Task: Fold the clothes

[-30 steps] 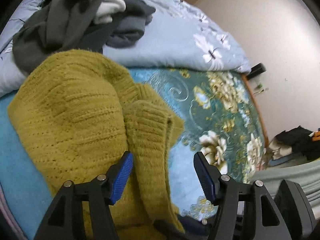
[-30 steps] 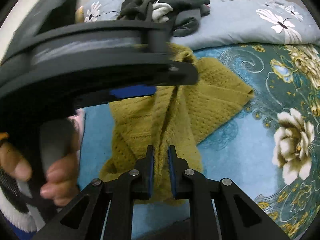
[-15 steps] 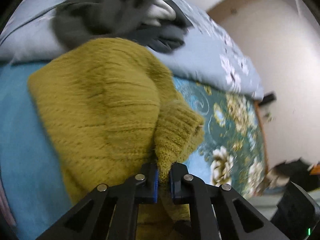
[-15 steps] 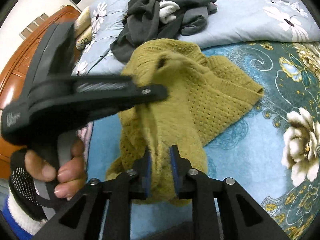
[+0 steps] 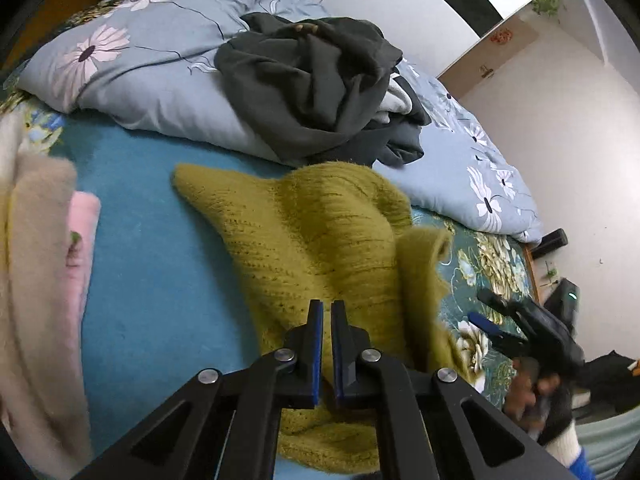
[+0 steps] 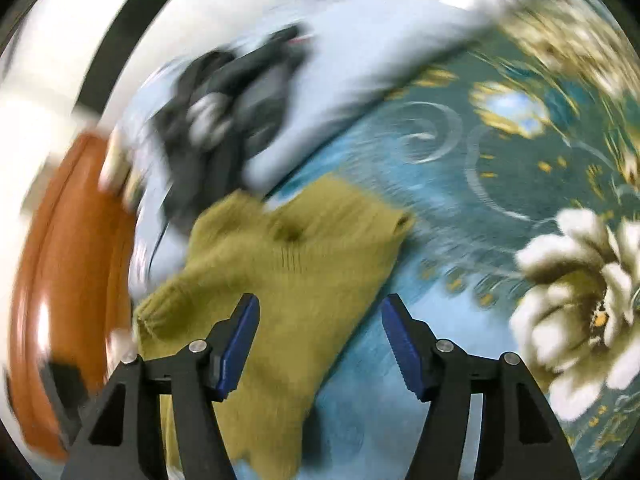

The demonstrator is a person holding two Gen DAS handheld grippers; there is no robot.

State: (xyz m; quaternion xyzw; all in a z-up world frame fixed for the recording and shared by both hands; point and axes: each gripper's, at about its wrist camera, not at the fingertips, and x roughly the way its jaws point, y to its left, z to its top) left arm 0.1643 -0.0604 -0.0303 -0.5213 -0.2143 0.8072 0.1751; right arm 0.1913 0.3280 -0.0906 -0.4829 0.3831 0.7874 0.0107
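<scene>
A mustard knit sweater (image 5: 320, 240) lies rumpled on the teal bedspread (image 5: 152, 280). My left gripper (image 5: 326, 344) is shut on the sweater's near fold, and the knit is drawn up taut around its blue pads. In the left wrist view my right gripper (image 5: 482, 308) hovers at the right, held by a gloved hand (image 5: 536, 392), clear of the cloth. The right wrist view is blurred by motion. There my right gripper (image 6: 320, 304) has its jaws opening wide, and the sweater (image 6: 300, 264) lies beneath and beyond them, untouched by the pads.
A heap of dark grey clothes (image 5: 320, 80) sits on a pale blue floral duvet (image 5: 140, 80) at the back. Beige and pink folded garments (image 5: 40, 260) lie at the left. A brown wooden headboard (image 6: 72, 260) curves along the left. White flowers pattern the bedspread (image 6: 580, 300).
My left gripper closed on the sweater's fold and carried it sideways. My right gripper let go of the sweater, opened wide and swung away to the right.
</scene>
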